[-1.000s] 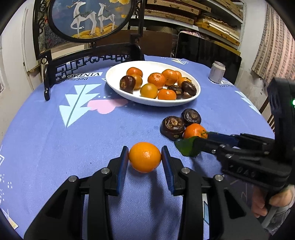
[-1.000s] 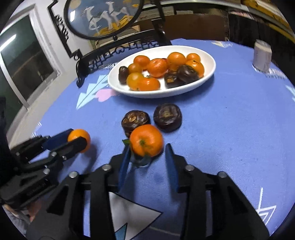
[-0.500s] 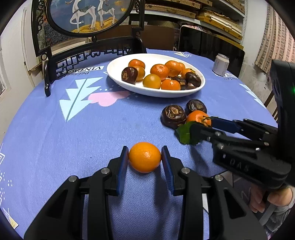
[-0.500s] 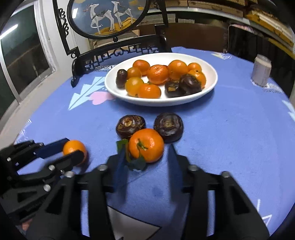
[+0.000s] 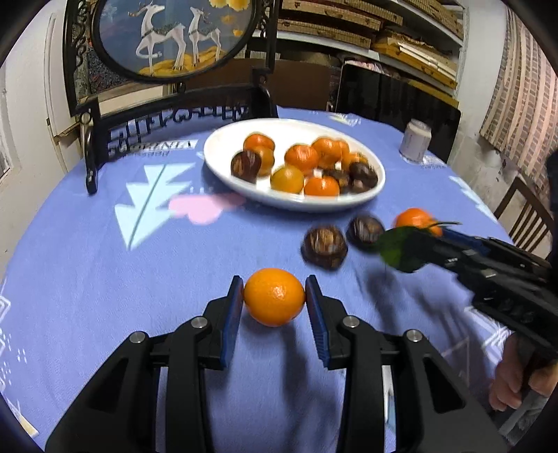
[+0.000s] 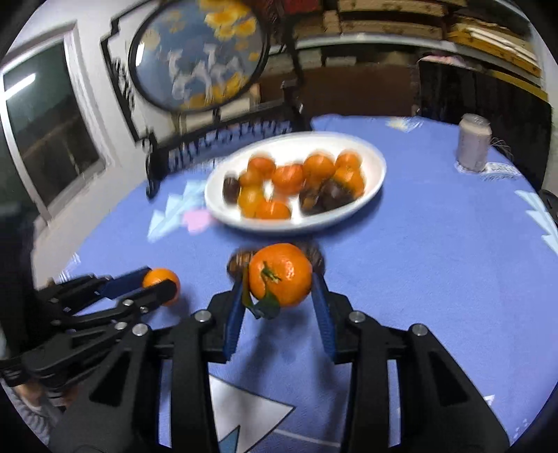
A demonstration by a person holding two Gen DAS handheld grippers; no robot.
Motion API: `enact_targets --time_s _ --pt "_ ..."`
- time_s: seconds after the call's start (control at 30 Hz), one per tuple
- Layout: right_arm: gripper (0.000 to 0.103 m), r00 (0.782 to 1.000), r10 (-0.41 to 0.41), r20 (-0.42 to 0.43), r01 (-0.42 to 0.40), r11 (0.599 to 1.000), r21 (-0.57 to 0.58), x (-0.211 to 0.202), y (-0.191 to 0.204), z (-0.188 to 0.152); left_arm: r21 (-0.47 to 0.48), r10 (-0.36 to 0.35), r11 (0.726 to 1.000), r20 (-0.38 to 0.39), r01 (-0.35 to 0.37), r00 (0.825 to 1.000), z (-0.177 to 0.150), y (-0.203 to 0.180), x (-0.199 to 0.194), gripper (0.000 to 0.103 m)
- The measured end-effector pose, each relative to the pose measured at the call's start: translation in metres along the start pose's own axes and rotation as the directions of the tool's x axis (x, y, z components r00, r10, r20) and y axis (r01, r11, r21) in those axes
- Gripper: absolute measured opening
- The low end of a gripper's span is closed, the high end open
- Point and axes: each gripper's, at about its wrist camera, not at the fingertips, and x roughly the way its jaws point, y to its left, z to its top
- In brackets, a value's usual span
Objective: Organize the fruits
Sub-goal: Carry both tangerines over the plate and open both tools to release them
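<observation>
Two grippers over a round blue tablecloth [image 5: 87, 271]: left gripper [image 5: 274, 296] clamps an orange [image 5: 274, 296], right gripper [image 6: 280, 278] closing on a leafy tangerine [image 6: 280, 275]; white plate [image 5: 223, 167], shelves [image 5: 383, 31] behind.

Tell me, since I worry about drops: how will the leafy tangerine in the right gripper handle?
The leafy tangerine is round with glossy skin, so it may slip or roll out. The right gripper pads look closed on its sides; its leaf likely flexes.

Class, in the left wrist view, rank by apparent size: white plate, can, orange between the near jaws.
1. white plate
2. orange
3. can
The orange sits nearest the camera, so its lead over the can is unsure.
</observation>
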Motion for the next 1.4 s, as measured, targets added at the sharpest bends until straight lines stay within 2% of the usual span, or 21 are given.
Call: enact_targets --time_s 0.13,0.27,0.4,0.57,0.63,0.67,0.7,0.77,0.83,1.0,1.17,1.3,1.4 --pt "0.038 0.998 -0.026 0.055 0.025 1.000 0.009 -0.011 -0.009 0.038 0.010 0.009 1.000 0.051 -0.009 0.999 0.042 -0.005 0.003 0.037" --pt "0.038 0.997 -0.036 0.066 0.034 0.999 0.036 0.006 -0.021 0.076 -0.008 -0.001 1.000 0.075 0.002 0.997 0.083 -0.010 0.022 0.037" --pt "0.038 0.999 -0.005 0.035 0.001 0.996 0.095 0.044 -0.034 0.090 -0.019 0.006 1.000 0.064 -0.005 0.998 0.107 -0.015 0.055 0.037" --pt "0.039 1.000 -0.006 -0.014 0.008 0.994 0.112 0.084 -0.043 0.097 -0.014 0.025 1.000 0.035 -0.025 0.999 0.122 -0.011 0.091 0.037" --pt "0.047 1.000 0.009 -0.029 -0.005 0.991 0.131 0.094 -0.048 0.099 -0.035 0.022 0.999 0.019 -0.022 1.000 0.123 -0.006 0.100 0.039" --pt "0.066 0.999 0.030 -0.032 -0.025 0.988 0.152 0.097 -0.051 0.100 -0.041 0.020 0.999 0.013 -0.020 1.000 0.122 -0.004 0.102 0.042" --pt "0.073 0.999 0.044 -0.023 -0.039 0.984 0.172 0.097 -0.054 0.100 -0.048 0.016 0.999 0.004 -0.016 1.000 0.122 -0.002 0.103 0.046" --pt "0.074 0.999 0.041 -0.006 -0.039 0.983 0.181 0.093 -0.057 0.100 -0.067 0.009 0.998 -0.001 -0.009 1.000 0.124 0.003 0.102 0.059" --pt "0.074 0.999 0.039 -0.006 -0.037 0.984 0.173 0.087 -0.057 0.103 -0.085 0.016 0.996 0.012 -0.015 1.000 0.124 0.005 0.096 0.062" --pt "0.074 0.998 0.037 0.057 -0.047 0.979 0.199 0.048 -0.059 0.106 -0.086 0.058 0.995 0.036 -0.054 0.998 0.115 0.008 0.073 0.062" --pt "0.079 0.994 0.007 0.113 -0.025 0.987 0.158 0.009 -0.048 0.090 -0.078 0.093 0.993 0.055 -0.089 0.994 0.078 0.010 0.044 0.063" --pt "0.079 0.996 -0.024 0.091 0.014 0.995 0.102 0.001 -0.035 0.066 -0.033 0.116 0.993 0.053 -0.115 0.992 0.046 -0.002 0.030 0.063" --pt "0.079 0.996 -0.061 0.066 0.057 0.996 0.066 -0.001 -0.030 0.046 0.038 0.113 0.993 0.049 -0.115 0.992 0.029 -0.018 0.028 0.063"
